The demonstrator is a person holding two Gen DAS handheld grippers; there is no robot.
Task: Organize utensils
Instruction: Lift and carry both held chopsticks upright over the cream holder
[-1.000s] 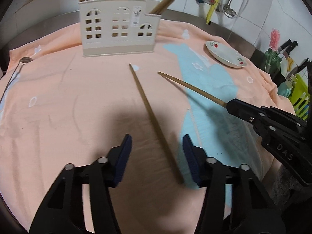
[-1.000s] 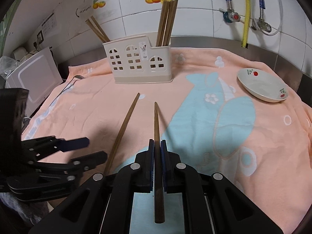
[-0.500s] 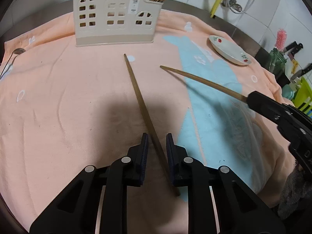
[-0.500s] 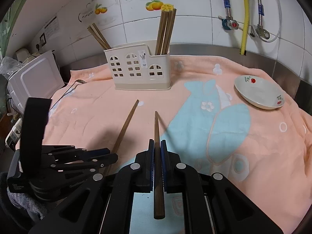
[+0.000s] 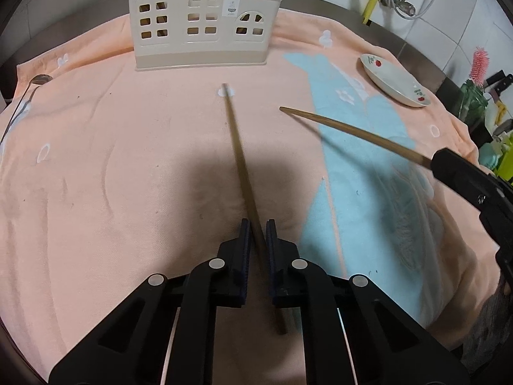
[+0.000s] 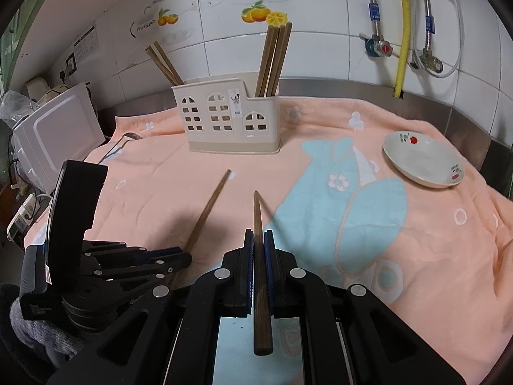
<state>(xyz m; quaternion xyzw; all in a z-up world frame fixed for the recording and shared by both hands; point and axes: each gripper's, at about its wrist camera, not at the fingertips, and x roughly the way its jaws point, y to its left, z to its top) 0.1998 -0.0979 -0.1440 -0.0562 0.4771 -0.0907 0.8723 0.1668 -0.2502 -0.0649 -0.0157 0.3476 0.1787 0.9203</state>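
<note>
A brown chopstick (image 5: 237, 147) lies on the peach towel (image 5: 112, 160), pointing toward the cream house-shaped utensil holder (image 5: 198, 32). My left gripper (image 5: 258, 224) has its jaws closing on the near part of this chopstick, the pads against its sides. In the right wrist view my right gripper (image 6: 259, 234) is shut on a second chopstick (image 6: 258, 211), held just above the towel and aimed at the holder (image 6: 224, 125). The left gripper (image 6: 182, 256) sits low on the left there. Several chopsticks stand in the holder.
A white dish with red flowers (image 6: 420, 160) rests on the towel at the right. A metal spoon (image 6: 125, 138) lies at the towel's far left edge, beside a white appliance (image 6: 54, 128). Pipes and valves run along the tiled wall behind.
My left jaws have gone from wide open to shut around the lying chopstick, and the gripper moved in a little over it. The right gripper keeps its chopstick, barely moved.
</note>
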